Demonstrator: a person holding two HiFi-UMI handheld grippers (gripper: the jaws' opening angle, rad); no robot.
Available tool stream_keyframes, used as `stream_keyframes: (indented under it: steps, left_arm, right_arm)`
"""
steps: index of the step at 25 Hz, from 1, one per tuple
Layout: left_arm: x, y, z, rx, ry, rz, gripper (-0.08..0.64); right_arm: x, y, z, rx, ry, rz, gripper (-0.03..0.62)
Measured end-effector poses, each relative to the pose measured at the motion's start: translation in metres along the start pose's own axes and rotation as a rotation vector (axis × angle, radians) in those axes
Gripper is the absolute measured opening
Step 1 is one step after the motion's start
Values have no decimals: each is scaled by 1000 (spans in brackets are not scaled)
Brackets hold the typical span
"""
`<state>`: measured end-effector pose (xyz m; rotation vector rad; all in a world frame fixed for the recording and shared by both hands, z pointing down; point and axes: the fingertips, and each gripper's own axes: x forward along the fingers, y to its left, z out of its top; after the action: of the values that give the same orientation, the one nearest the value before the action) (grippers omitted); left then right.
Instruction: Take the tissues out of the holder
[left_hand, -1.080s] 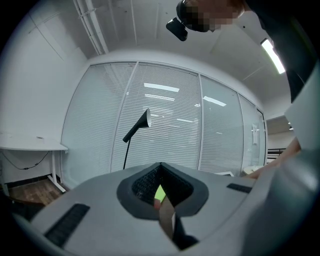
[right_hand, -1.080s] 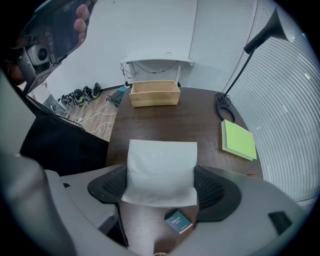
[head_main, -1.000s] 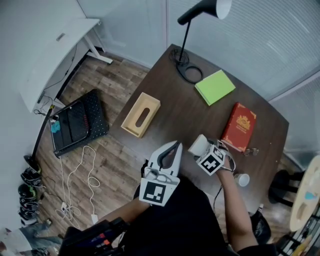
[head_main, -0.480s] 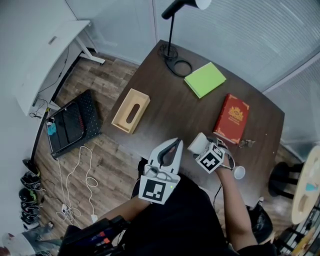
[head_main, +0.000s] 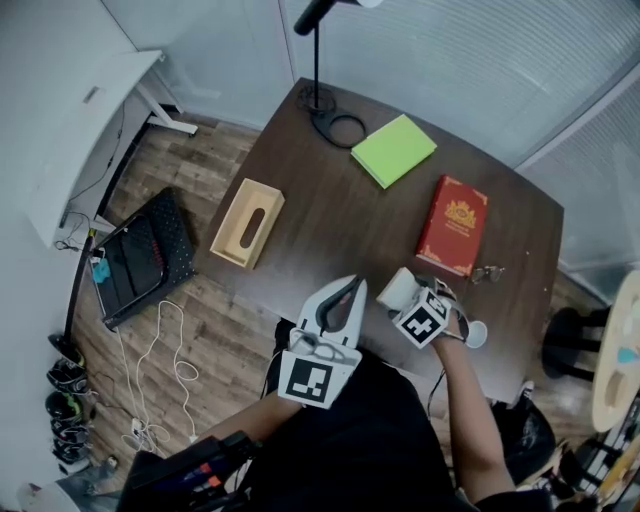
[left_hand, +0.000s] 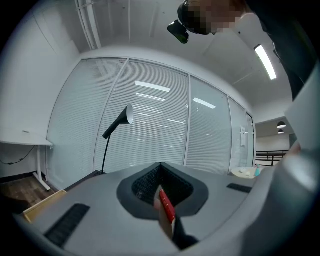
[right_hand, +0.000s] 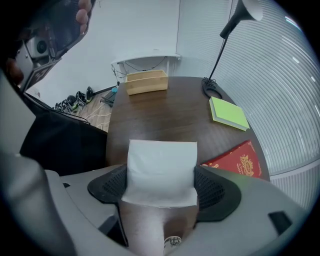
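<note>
Tissues are out of the holder: a white folded stack, clamped in the right gripper. Its jaws are closed in on the stack's two sides, pads pressed against it. The upper part of the stack stands free above the pads.

Left gripper has its jaws brought together with nothing between them. Only a thin red sliver shows through the gap, and I can't tell what it is.

Wooden holder sits well apart, ahead and to the left of the left gripper, near the table edge. I can't see whether more tissues remain inside its slot.

Red book lies near the right gripper, ahead and slightly right of it. Green pad and lamp base are farther ahead.

Handling, my guess:
- The stack is very light, soft and compressible.
- The sheets are loose, so they may fan out, slide or shed if my squeeze is weak or I swing fast.
- It isn't fragile, but it will crumple.
- The best hold is across the flat sides, low on the stack and square to the pads, as now.
</note>
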<state>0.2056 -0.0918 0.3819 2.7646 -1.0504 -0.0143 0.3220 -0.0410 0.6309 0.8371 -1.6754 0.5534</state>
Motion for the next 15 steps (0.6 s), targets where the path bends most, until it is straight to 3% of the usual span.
stream_keyframes:
  steps: [15]
  left_arm:
    - [16, -31, -7, 13, 26, -73, -2]
  right_arm:
    - [5, -1, -67, 98, 53, 2, 425]
